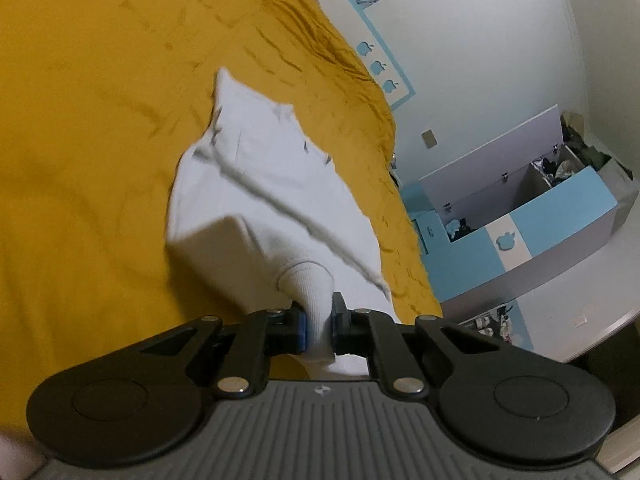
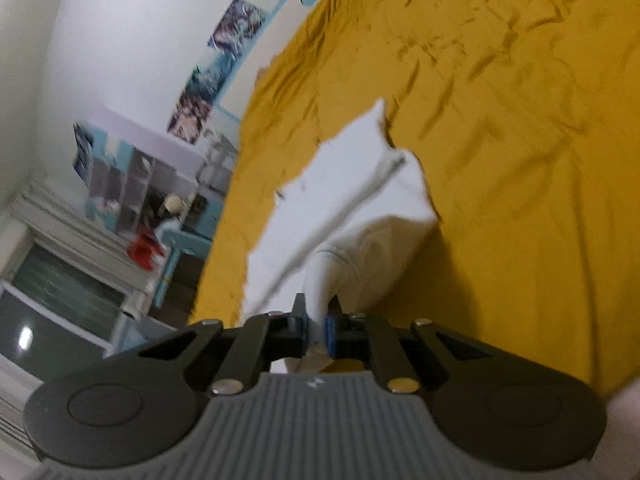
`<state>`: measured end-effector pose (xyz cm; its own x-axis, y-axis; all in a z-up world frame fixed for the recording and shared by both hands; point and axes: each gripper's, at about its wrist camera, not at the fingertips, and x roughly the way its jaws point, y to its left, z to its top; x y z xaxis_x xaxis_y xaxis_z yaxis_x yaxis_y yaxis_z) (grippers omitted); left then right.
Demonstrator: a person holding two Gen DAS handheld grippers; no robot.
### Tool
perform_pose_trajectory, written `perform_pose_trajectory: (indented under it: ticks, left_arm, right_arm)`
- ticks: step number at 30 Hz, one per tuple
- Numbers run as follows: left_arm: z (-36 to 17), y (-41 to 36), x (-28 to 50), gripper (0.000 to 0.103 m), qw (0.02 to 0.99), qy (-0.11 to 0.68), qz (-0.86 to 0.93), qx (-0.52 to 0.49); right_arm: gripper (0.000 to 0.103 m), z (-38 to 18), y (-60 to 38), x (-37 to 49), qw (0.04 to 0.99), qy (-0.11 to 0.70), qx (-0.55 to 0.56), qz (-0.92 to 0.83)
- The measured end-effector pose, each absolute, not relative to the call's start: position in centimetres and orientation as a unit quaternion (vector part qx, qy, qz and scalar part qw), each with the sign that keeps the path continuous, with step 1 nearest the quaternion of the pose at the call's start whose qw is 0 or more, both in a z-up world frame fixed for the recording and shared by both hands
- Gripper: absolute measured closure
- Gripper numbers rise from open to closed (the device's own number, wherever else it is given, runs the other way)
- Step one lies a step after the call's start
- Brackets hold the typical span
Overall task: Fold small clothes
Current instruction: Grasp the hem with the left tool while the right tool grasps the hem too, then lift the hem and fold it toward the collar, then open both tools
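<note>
A small white garment (image 1: 260, 184) lies stretched over a mustard-yellow bedspread (image 1: 80, 160). My left gripper (image 1: 320, 328) is shut on a ribbed white cuff of it, the cloth bunched between the blue pads and lifted off the bed. In the right wrist view the same white garment (image 2: 344, 184) runs away from me across the yellow bedspread (image 2: 520, 160). My right gripper (image 2: 318, 330) is shut on another pinched end of the cloth, which rises in a fold toward the jaws. The picture is blurred.
The bed edge drops off on the right in the left wrist view, beside a blue and white toy chest (image 1: 540, 216) with its lid up. In the right wrist view a shelf unit (image 2: 136, 176) and posters (image 2: 236, 24) stand along the wall at left.
</note>
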<state>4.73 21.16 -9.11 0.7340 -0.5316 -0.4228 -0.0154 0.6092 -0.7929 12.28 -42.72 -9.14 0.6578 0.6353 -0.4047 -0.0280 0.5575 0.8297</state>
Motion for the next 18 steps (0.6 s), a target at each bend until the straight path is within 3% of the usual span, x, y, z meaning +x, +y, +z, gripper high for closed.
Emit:
perform_pose_trajectory:
  ticks: [6,18]
  left_arm:
    - [-7.4,21.8,12.6,0.092,0.839,0.321,-0.172,-0.405]
    - [-9.8,24.2,31.3,0.092,0.840,0.321,-0.151,-0.411]
  right_arm:
    - [0.100,-7.4,-42.2,20.3,0.820,0.333,0.428,0.186]
    - [0.100,-8.7,-38.5,41.2,0.830,0.341,0.420,0.138]
